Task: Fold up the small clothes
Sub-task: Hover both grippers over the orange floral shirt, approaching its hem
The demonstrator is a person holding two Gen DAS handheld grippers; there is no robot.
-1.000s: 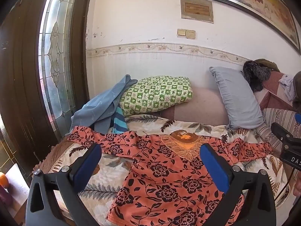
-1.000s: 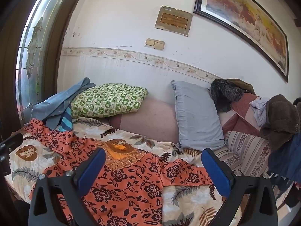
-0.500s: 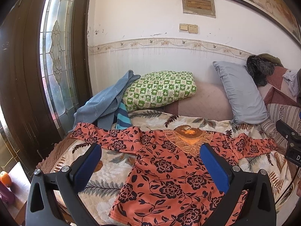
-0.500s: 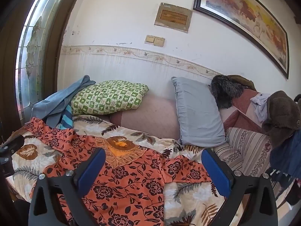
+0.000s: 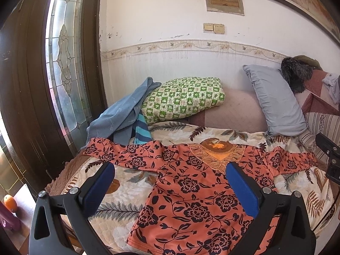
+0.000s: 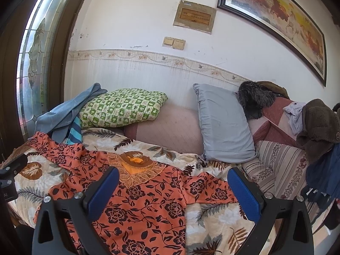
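White plaster with a floral border strip forms the far wall [image 5: 170, 17], and a dark wooden door with leaded glass [image 5: 63, 68] is seen at the left of both views. Against that door side, a blue cloth [image 5: 121, 114] is draped over a green checked pillow [image 5: 182, 99], with a grey pillow [image 5: 274, 104] propped further right. A leaf-patterned bedspread [image 5: 119, 193] covers the bed, and the orange floral top [image 5: 191, 193] is laid flat on it, neckline toward the wall and both sleeves spread sideways. The left gripper [image 5: 170, 182] is held wide open above the near part of the garment, nothing being gripped or touched by its blue pads [image 5: 99, 182]. The right gripper [image 6: 172, 189] is likewise spread fully apart and empty, poised over the top's right sleeve and shoulder, with its pads [image 6: 244, 193] clear of the fabric. An orange fruit [image 5: 10, 203] on the floor at the near left is shown only by the left wrist camera, where the whole left sleeve is also visible. A long framed painting [image 6: 276, 19], a brown fleece hat [image 6: 318, 125] and a striped cushion [image 6: 282, 165] at the far right are fully shown only by the right wrist camera.
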